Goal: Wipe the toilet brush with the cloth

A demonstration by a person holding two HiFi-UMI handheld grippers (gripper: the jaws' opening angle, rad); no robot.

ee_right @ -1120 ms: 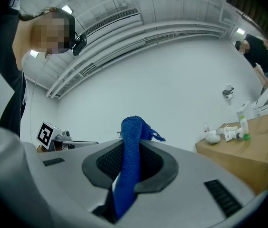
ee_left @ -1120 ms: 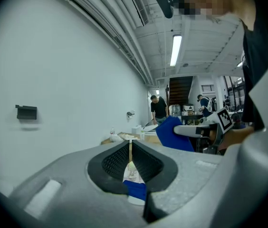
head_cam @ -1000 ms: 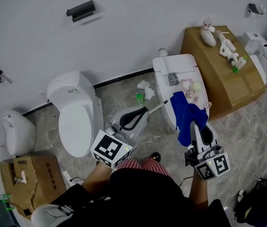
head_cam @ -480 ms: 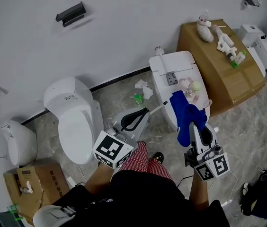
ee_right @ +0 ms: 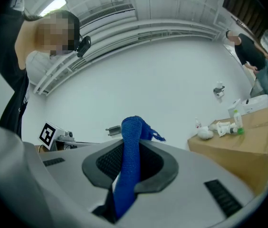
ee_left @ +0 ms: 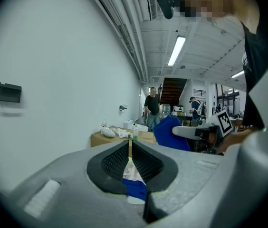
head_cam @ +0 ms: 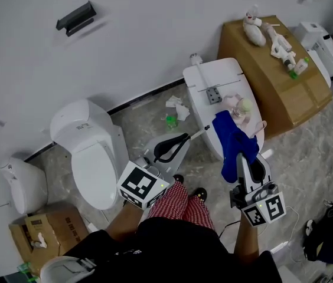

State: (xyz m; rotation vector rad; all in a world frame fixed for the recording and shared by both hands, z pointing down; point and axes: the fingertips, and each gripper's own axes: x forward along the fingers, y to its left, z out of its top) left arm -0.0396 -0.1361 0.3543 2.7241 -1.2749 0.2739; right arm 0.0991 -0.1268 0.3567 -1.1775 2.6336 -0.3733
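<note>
My left gripper [head_cam: 182, 139] is shut on the thin white handle of the toilet brush [head_cam: 199, 133], which runs up and right toward the cloth. In the left gripper view the handle [ee_left: 130, 151] stands pinched between the dark pads. The brush's far end is hidden behind the blue cloth [head_cam: 231, 140]. My right gripper [head_cam: 245, 154] is shut on that cloth, which hangs in a bunch over the handle's end. In the right gripper view the cloth [ee_right: 129, 165] rises up between the jaws. The right gripper [ee_left: 196, 133] and the cloth [ee_left: 168, 132] also show in the left gripper view.
A white toilet [head_cam: 90, 152] stands at left, a second white toilet [head_cam: 214, 78] with small items on it at centre right. Behind that is a brown cardboard box [head_cam: 273, 81] carrying bottles. Crumpled paper [head_cam: 176, 106] lies on the floor. People [ee_left: 151, 106] stand far off.
Both grippers keep their grips and have sunk slightly. The view has shifted, so the toilets and the box sit higher and further left. A leg in checked trousers has come forward.
</note>
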